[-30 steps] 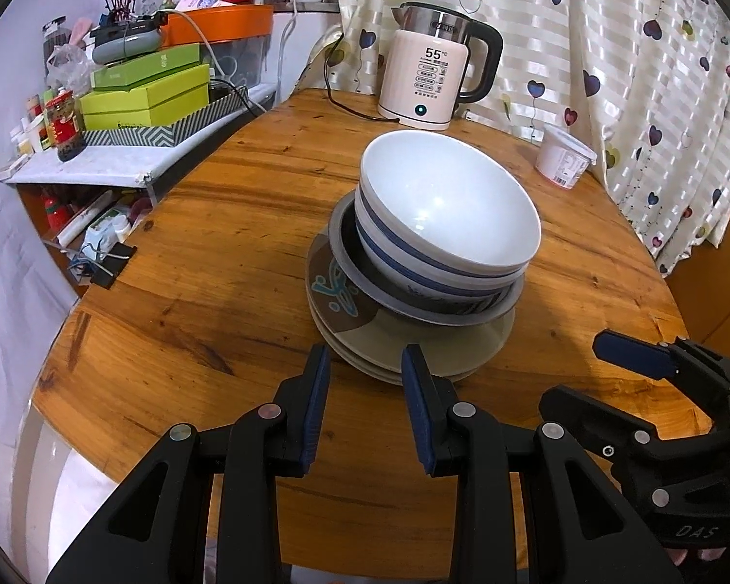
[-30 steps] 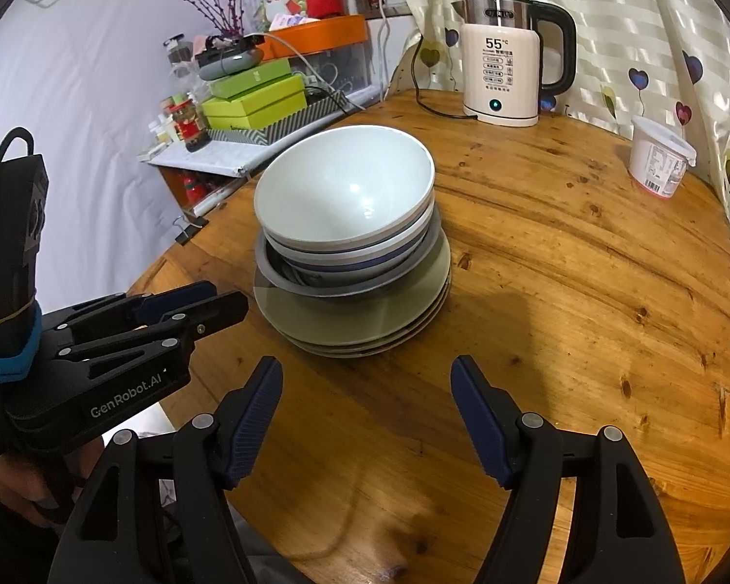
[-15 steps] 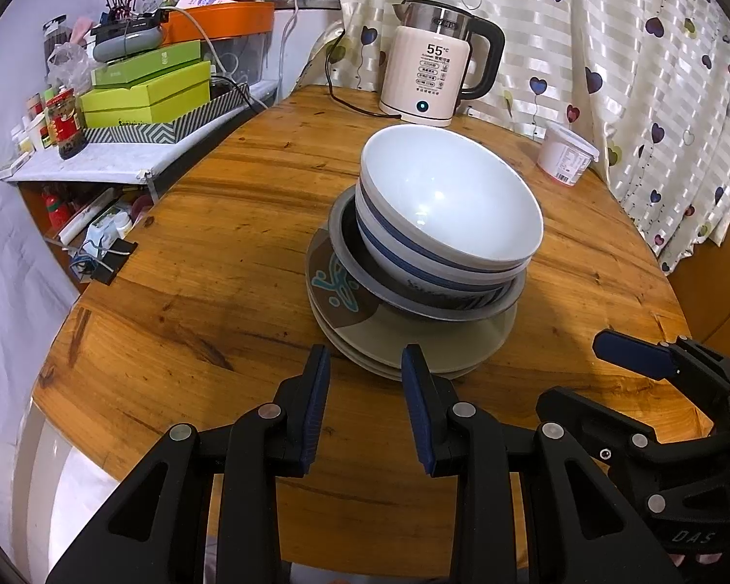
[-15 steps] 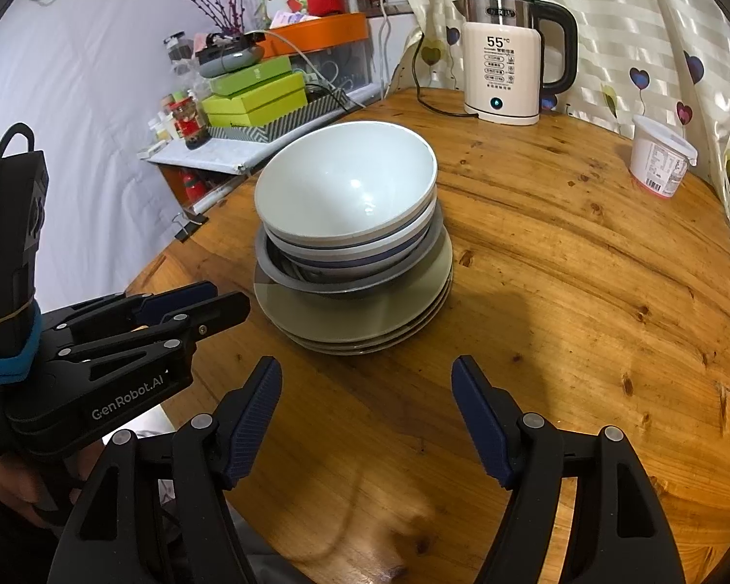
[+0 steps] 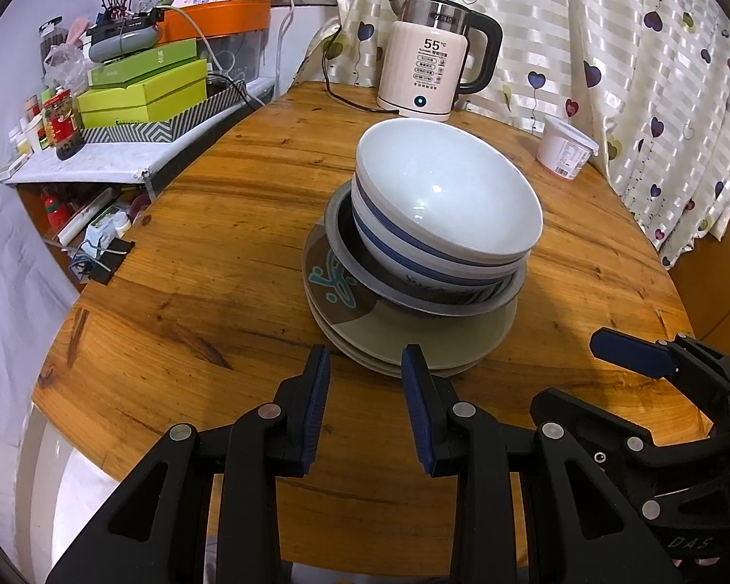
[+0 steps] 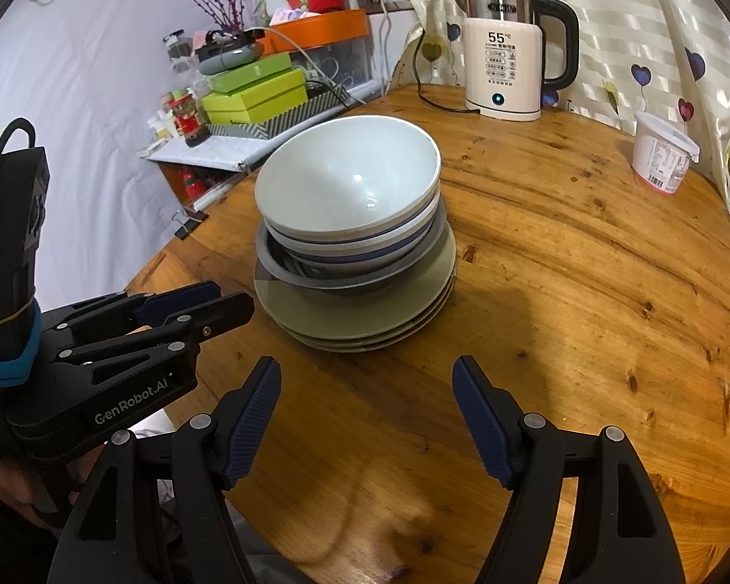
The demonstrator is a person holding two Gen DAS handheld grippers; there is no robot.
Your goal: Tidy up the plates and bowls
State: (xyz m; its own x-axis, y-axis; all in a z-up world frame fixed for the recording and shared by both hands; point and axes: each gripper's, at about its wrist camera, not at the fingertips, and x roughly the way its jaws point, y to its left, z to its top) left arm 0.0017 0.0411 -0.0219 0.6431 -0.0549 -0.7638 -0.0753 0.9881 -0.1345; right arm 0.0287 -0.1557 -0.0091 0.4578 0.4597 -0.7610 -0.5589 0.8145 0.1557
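White bowls (image 5: 443,204) nest in grey dish (image 5: 428,292) atop stacked plates (image 5: 404,340). Left gripper (image 5: 365,365) narrowly parted, right gripper (image 6: 365,379) wide; both empty, unchanged, at 6 o'clock.

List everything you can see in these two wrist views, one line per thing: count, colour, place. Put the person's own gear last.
bowls: two or more, white with blue bands, nested on top of the pile
grey dish: one, under the bowls
plates: about three, olive-beige, bottom of the pile
table: one, round, wooden
kettle: one, cream and black, far edge of the table
tub: one, white, lidded, by the curtain
green boxes: stacked, on the side shelf
curtain: striped, heart print, behind the table
left gripper: black, blue pads, empty, near the plates
right gripper: black, blue pads, wide open, empty
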